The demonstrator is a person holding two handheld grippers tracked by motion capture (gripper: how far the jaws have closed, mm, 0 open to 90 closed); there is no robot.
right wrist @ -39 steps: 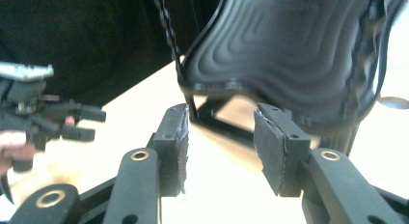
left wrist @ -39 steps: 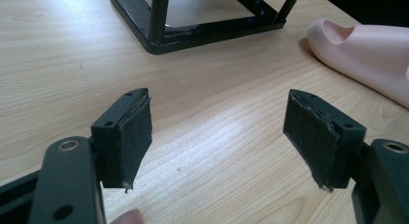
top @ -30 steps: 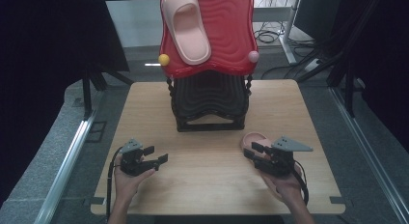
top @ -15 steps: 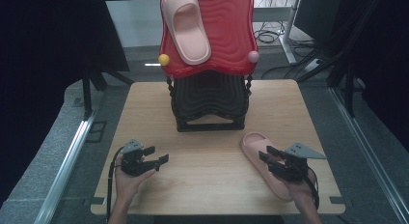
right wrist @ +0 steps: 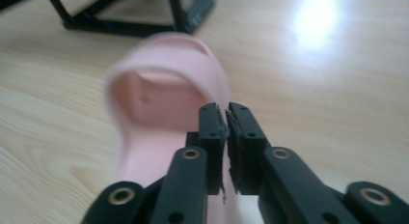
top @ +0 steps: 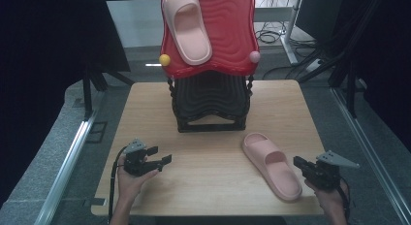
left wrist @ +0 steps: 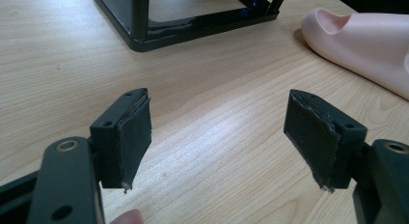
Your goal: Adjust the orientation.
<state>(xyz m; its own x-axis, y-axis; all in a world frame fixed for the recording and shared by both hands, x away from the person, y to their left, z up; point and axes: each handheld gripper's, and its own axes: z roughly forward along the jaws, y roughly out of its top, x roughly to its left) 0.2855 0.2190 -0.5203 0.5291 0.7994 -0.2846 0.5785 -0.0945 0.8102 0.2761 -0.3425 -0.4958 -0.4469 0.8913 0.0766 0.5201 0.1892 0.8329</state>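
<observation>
A pink slipper (top: pixel 271 164) lies flat on the wooden table (top: pixel 145 104) at the front right, toe toward the black stand. Just right of its heel end my right gripper (top: pixel 296 162) is shut. Its jaws have just been closing, and in the right gripper view (right wrist: pixel 226 113) the pads meet with nothing between them, the slipper (right wrist: pixel 159 93) lying just beyond. At the front left my left gripper (top: pixel 160 155) is open and empty (left wrist: pixel 217 142), with the slipper's toe (left wrist: pixel 361 35) far off. A second pink slipper (top: pixel 186 24) rests on the red wavy board (top: pixel 228 36).
The black stand (top: pixel 211 99) carrying the red board occupies the table's far middle; its base frame (left wrist: pixel 193 26) (right wrist: pixel 140 21) sits beyond both grippers. A yellow ball (top: pixel 165 59) and a pink ball (top: pixel 254 56) stick out at the board's lower corners.
My right gripper has moved right and toward the front edge, off the slipper, which now lies fully uncovered, and its jaws have closed. The left gripper has not moved.
</observation>
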